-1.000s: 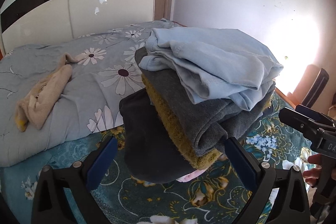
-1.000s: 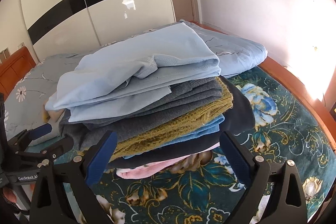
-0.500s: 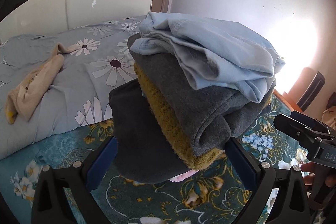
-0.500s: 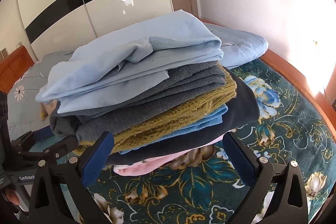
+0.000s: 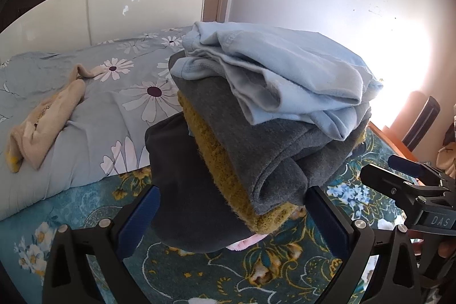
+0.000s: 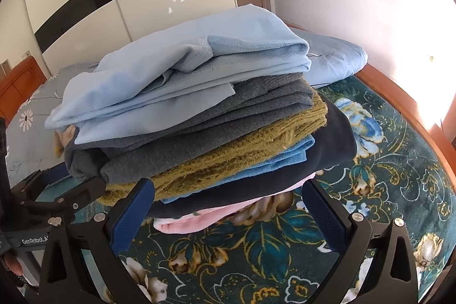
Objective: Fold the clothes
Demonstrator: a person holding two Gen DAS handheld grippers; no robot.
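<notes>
A bed spread with a teal floral blanket fills the room, and a tall stack of folded clothes sits on it, pale blue top layer over grey, mustard, navy and pink. A beige garment lies apart on the daisy sheet. Left gripper and right gripper both gape wide at the stack's base, gripping nothing.

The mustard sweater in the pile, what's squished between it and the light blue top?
A folded grey garment lies between the mustard sweater and the light blue top. Both wrist views show it.
</notes>
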